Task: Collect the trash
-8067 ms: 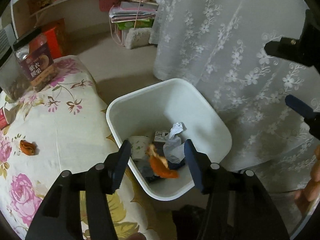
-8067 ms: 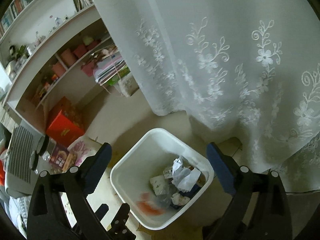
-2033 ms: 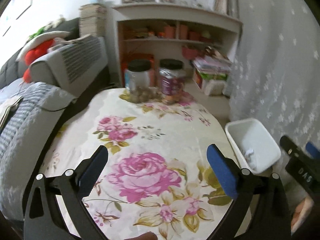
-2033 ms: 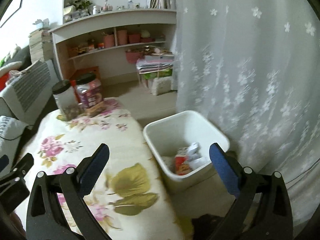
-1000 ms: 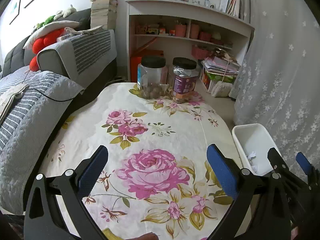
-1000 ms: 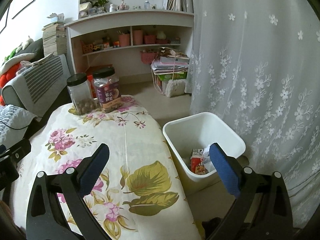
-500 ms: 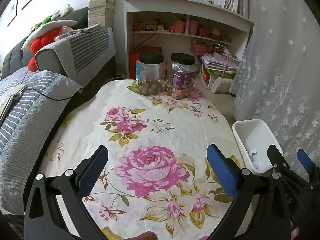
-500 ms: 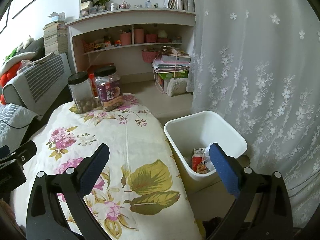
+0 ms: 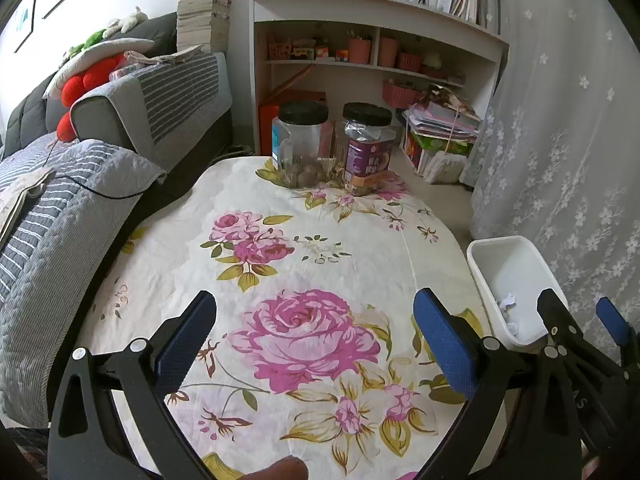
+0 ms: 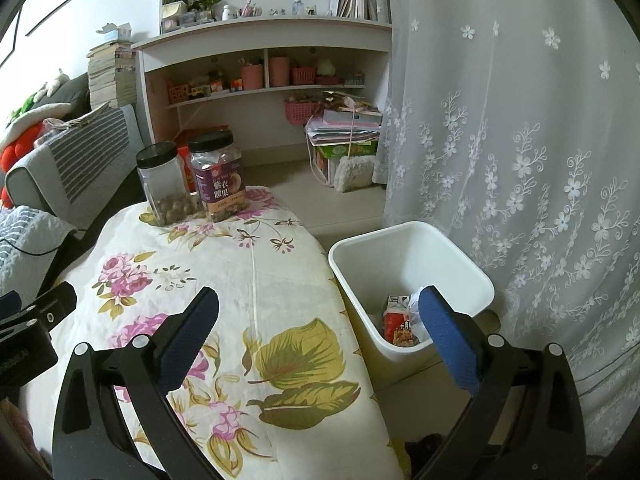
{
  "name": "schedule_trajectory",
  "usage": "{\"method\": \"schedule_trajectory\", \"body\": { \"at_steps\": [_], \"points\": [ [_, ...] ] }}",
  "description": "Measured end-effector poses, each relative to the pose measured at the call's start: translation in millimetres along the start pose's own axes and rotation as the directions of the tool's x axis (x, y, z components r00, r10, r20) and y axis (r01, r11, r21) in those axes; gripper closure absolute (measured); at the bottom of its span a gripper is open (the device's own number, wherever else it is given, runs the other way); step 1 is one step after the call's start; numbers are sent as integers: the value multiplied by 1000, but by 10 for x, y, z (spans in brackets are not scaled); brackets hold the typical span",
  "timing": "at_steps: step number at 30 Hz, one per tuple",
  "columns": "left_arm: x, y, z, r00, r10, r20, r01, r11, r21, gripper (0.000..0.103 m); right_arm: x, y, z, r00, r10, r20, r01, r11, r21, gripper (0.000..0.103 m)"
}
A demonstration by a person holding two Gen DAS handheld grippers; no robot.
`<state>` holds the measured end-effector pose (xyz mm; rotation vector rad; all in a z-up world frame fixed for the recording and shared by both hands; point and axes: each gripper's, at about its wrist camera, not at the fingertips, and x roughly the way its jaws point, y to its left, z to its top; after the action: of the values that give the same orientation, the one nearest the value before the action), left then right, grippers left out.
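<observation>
A white trash bin [image 10: 412, 256] stands on the floor right of the table; it holds a red packet [image 10: 400, 326] and crumpled paper. The bin also shows in the left wrist view [image 9: 508, 256]. My left gripper [image 9: 316, 332] is open and empty above the floral tablecloth [image 9: 304, 248]. My right gripper [image 10: 318, 328] is open and empty above the table's right edge, beside the bin. The right gripper also shows in the left wrist view [image 9: 580, 320]. No loose trash shows on the cloth.
Two black-lidded jars [image 9: 300, 144] [image 9: 366, 148] stand at the table's far edge. A grey sofa [image 9: 80, 152] lies left. A white shelf unit [image 10: 264, 80] stands behind. A lace curtain [image 10: 520, 120] hangs right of the bin. Stacked papers [image 10: 344, 128] sit on the floor.
Both grippers have pulled back from over the bin and turned toward the table. In the last second they have hardly moved; both stay open.
</observation>
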<state>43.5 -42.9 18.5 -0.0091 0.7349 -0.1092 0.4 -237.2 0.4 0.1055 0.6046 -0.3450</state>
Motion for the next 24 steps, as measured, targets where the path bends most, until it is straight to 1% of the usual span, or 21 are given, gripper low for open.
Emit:
{"method": "schedule_trajectory", "body": {
  "at_steps": [8, 17, 24],
  "points": [
    [56, 36, -42, 1000, 1, -17, -1, 1000, -5, 7, 11, -10, 1, 1000, 3, -4, -3, 1000, -1, 7],
    [54, 27, -36, 1000, 8, -17, -8, 1000, 0, 7, 11, 1, -19, 1000, 6, -10, -6, 1000, -1, 7],
    [49, 8, -30, 1000, 0, -6, 0, 1000, 29, 7, 30, -11, -43, 1000, 16, -26, -16, 1000, -7, 7]
  ]
}}
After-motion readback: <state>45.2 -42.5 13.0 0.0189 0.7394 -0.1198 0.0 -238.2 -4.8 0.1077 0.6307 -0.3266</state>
